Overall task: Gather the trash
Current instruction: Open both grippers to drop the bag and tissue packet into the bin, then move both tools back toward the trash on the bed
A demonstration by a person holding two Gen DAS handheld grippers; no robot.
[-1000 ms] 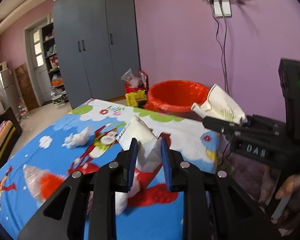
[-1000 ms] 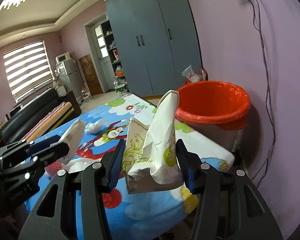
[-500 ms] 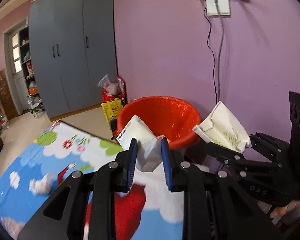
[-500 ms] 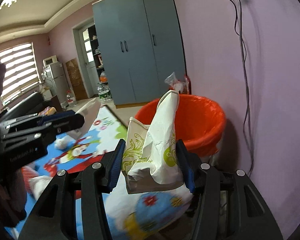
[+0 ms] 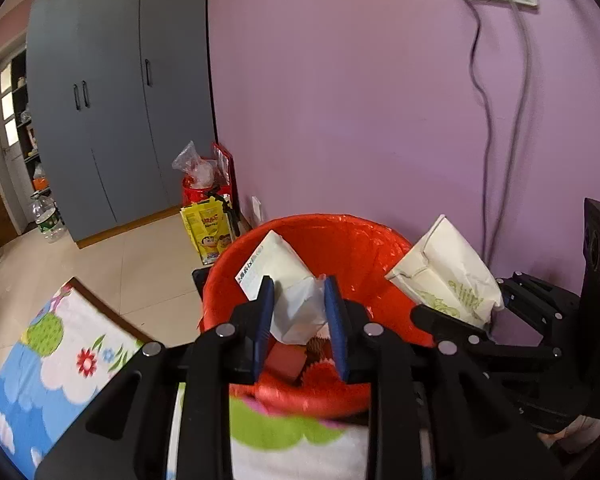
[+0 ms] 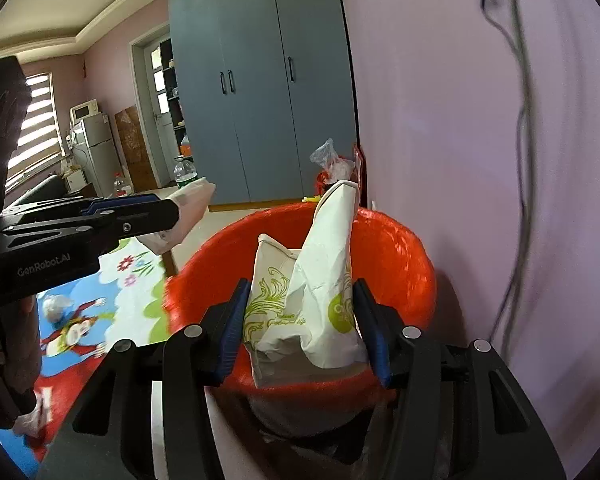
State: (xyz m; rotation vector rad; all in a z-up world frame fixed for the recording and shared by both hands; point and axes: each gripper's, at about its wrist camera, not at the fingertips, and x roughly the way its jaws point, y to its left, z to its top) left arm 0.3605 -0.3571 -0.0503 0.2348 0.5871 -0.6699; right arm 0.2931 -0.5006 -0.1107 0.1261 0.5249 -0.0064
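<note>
The purple wall (image 5: 360, 112) stands behind both tools, and the grey wardrobe (image 5: 100, 100) is far ahead to the left of them. The table with the cartoon cloth (image 5: 60, 360) lies below and to the left of the left gripper (image 5: 300, 320). Directly under and ahead of both tools sits the bin with the orange liner (image 5: 356, 248), close to the wall; some red and brown trash is on its bottom.

The right gripper (image 6: 302, 322) holds a crumpled paper bag with green print (image 6: 312, 300) over the mouth of the bin. Its blue pads (image 6: 233, 322) press on both sides of the bag, at medium width, and the bag's top points up.

The left gripper is narrow, and its jaws have just been opening a little. A small white packet (image 5: 284, 284) is between them, over the bin; the pads seem to touch it on both sides. A plastic bottle (image 5: 46, 216) stands far left on the floor.
</note>
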